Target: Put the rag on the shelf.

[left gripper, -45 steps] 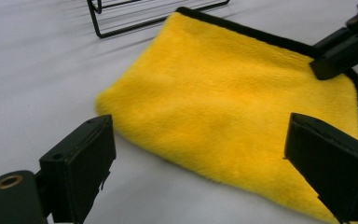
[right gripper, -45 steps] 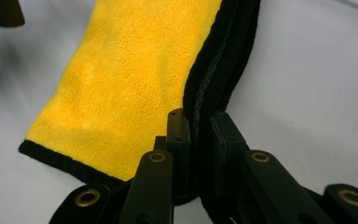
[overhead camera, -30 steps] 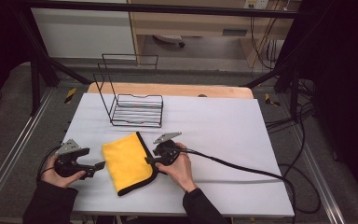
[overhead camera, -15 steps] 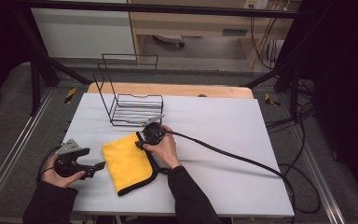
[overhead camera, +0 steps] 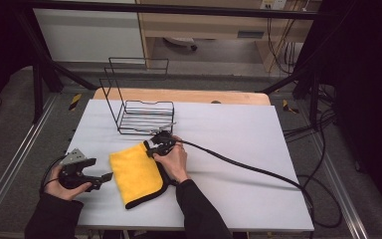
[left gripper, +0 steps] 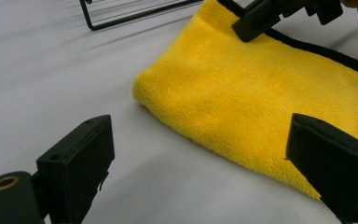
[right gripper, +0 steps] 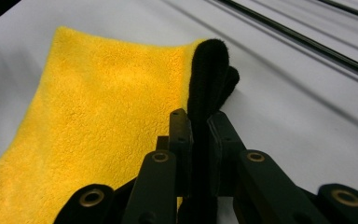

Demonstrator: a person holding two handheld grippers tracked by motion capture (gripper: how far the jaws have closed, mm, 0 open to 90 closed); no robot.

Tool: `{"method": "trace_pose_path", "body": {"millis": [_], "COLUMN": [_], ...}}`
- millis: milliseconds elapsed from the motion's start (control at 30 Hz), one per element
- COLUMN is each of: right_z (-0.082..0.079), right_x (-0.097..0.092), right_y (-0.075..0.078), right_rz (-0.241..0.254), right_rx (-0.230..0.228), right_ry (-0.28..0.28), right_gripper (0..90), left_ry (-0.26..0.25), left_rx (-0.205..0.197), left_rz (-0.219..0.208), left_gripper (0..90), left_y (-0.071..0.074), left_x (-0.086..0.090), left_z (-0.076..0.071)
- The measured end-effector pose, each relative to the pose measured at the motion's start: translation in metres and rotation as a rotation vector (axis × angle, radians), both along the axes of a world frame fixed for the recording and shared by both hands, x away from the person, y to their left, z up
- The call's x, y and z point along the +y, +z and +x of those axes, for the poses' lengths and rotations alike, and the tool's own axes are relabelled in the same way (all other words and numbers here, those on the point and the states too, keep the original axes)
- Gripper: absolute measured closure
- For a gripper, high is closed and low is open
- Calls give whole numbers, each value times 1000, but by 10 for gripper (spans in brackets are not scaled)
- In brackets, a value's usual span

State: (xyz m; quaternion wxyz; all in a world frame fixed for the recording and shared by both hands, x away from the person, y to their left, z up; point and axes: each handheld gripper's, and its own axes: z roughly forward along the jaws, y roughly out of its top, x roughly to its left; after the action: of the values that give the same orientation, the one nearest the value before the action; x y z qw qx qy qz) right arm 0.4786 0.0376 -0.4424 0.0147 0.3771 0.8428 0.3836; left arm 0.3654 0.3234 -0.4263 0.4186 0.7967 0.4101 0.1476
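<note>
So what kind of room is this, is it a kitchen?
Probably not a kitchen, more likely a lab or workshop for recording tasks. A white table stands inside a black metal frame, thick cables trail across the floor, and a person's hands hold wired grippers.

Table (overhead camera: 238, 129): white top, with a strip of bare wood showing along its far edge.
Wire rack (overhead camera: 139, 112): black, stands on the far left part of the table, near the wood strip.
Cloth (overhead camera: 137, 174): yellow with a black edge, lies flat on the near left part, just in front of the rack.
Cable (overhead camera: 248, 167): black, runs across the top from near the cloth's far corner to the right edge and over it.
</note>
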Motion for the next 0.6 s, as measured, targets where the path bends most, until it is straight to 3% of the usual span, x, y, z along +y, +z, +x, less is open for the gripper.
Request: {"method": "trace_pose_path", "body": {"millis": [300,433,600], "right_z": [-22,-34,-35], "right_x": [-33,-47,-56], "right_y": [8,4,1], "right_rz": [-16,2,29], "right_rx": [-9,-32,-84], "right_ry": [-147,-194,-153], "right_gripper": [819,806,701], "left_ry": [-3,-7,-19], "left_rx": [4,15,25], "left_rz": [-1,8,26], "left_gripper": [78,82,87], "left_y": [-1,-2,2], "left_x": [-4,-10,-23], "left_z": [1,4,17]}}
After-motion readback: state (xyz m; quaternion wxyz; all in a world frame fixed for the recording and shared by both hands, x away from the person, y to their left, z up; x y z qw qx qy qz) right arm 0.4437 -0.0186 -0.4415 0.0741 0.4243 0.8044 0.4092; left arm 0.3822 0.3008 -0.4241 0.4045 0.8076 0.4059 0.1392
